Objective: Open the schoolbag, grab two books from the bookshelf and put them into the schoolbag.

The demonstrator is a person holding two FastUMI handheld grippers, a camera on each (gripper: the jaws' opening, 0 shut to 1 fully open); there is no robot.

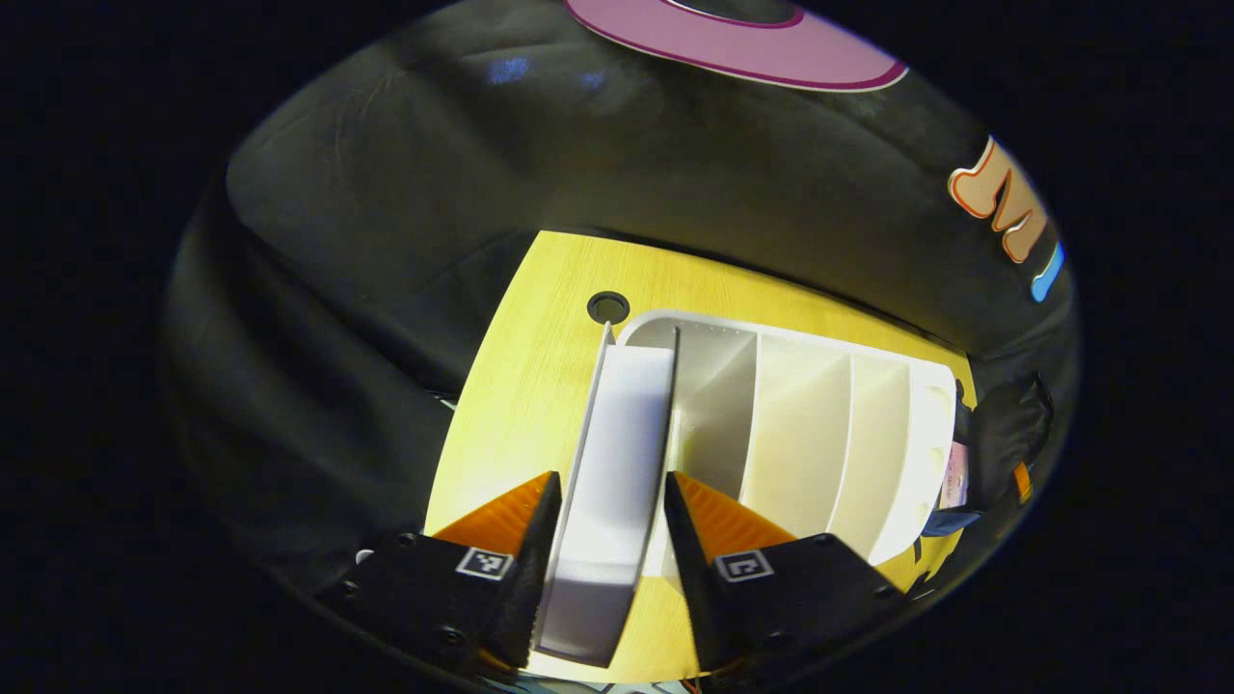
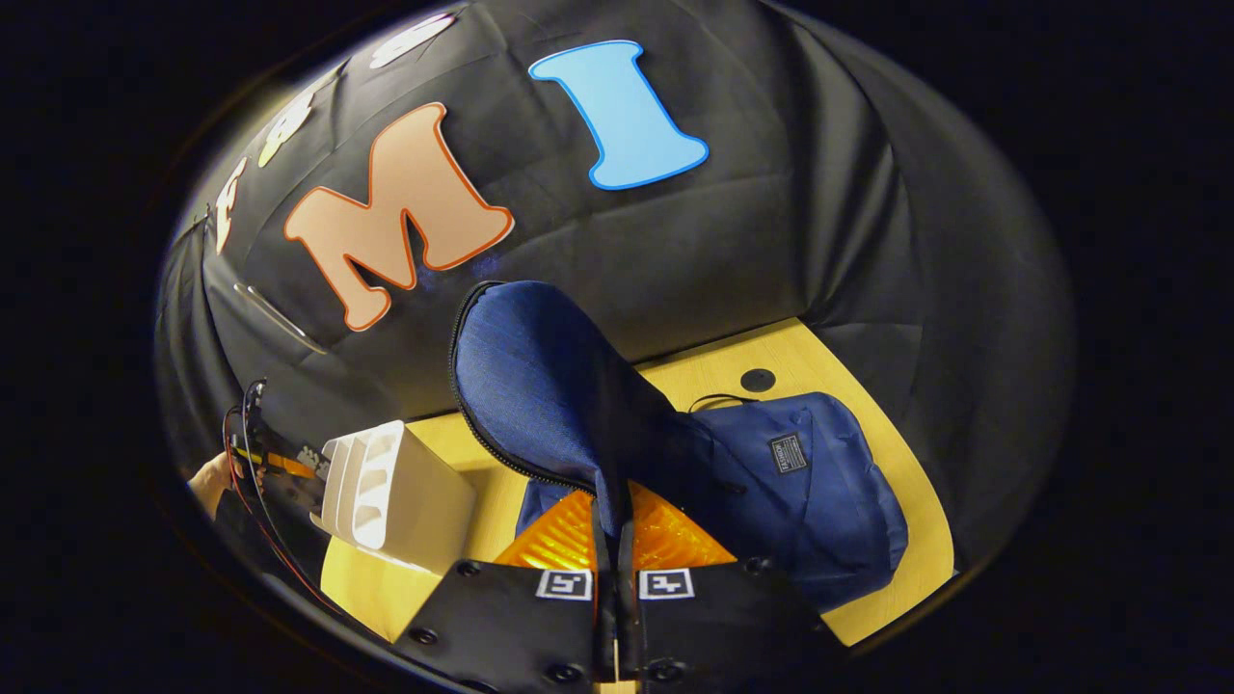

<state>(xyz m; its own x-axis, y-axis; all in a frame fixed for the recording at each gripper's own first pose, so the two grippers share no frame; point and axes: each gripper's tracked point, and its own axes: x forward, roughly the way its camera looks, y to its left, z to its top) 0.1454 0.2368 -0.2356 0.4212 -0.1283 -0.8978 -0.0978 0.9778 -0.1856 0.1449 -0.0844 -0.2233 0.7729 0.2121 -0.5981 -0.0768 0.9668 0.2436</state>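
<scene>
White book (image 1: 617, 463) between spread left fingers (image 1: 501, 525) | right fingers (image 2: 569, 535) clamp schoolbag flap (image 2: 540, 386)

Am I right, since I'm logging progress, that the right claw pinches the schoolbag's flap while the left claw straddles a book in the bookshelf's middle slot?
Not quite: the left gripper view shows the left claw straddling a white book in the white bookshelf's end slot, not the middle. The right claw does pinch the blue schoolbag's flap.
</scene>
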